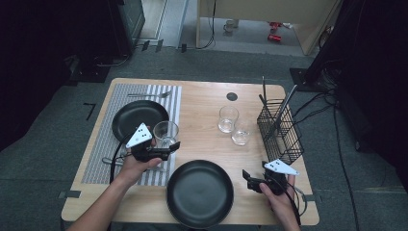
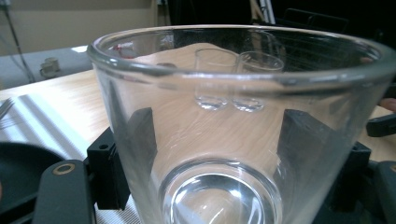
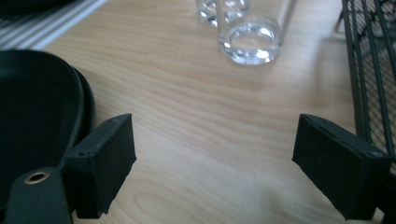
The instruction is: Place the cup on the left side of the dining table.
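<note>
The left hand-held gripper [image 1: 174,147] pinches a clear drinking glass [image 1: 166,133] low on its wall, one pad on each side, at about nine o'clock on the desk [image 1: 207,103], over the striped placemat [image 1: 103,139]. The glass stands upright, mouth up, long axis vertical; whether its base touches the mat I cannot tell. The risk, as I judge it, is slip: smooth glass held near the bottom is top-heavy, so a quick swing or tilt could rock it out of the pads or knock it against the black plate [image 1: 139,118] just behind it at eleven o'clock. The right hand-held gripper [image 1: 251,180] hangs spread and empty at five o'clock, between the near black plate [image 1: 199,192] and the wire basket [image 1: 281,127]; dropping carelessly, it could clip either.
</note>
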